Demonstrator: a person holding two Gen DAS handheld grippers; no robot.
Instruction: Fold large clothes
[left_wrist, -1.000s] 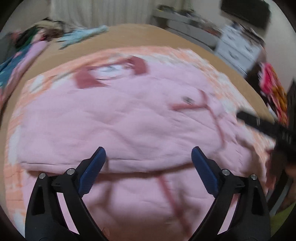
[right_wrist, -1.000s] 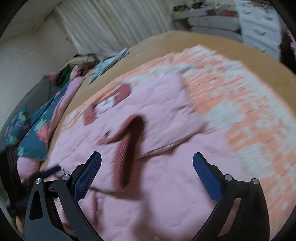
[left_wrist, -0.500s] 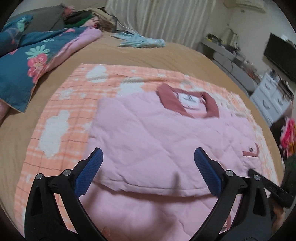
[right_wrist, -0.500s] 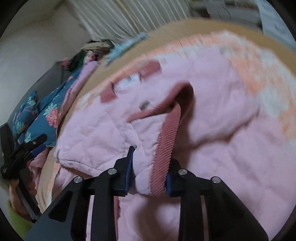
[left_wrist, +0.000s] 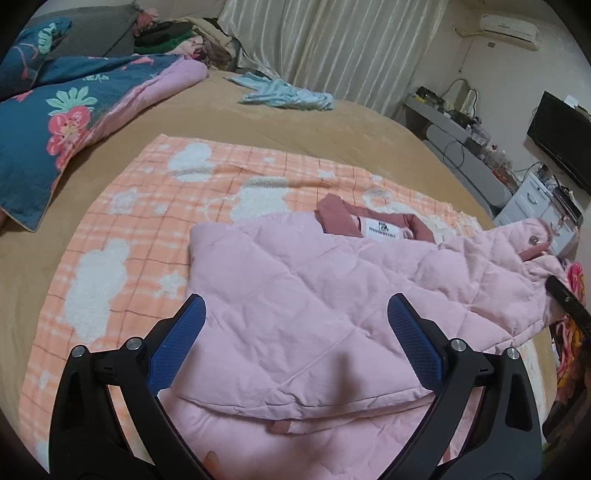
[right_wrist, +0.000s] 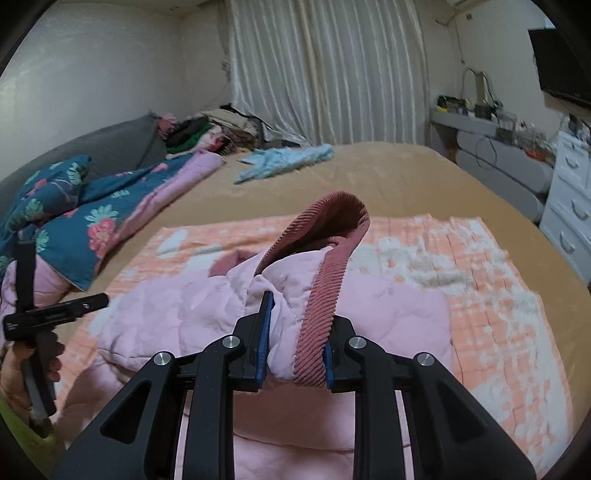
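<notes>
A pink quilted jacket with a dark pink collar lies on an orange and white checked blanket on the bed. My left gripper is open and empty, hovering above the jacket's folded left part. My right gripper is shut on the sleeve end with its ribbed dark pink cuff and holds it lifted above the jacket. The right gripper's edge shows at the right of the left wrist view, with the raised sleeve there.
A blue floral quilt lies at the left of the bed. A light blue garment lies at the far end on the tan bedspread. White drawers and a desk stand at the right. The left gripper's handle shows at left.
My right gripper closed on the sleeve cuff and lifted it up. My left gripper drew back and stayed open, its view rising from close over the jacket.
</notes>
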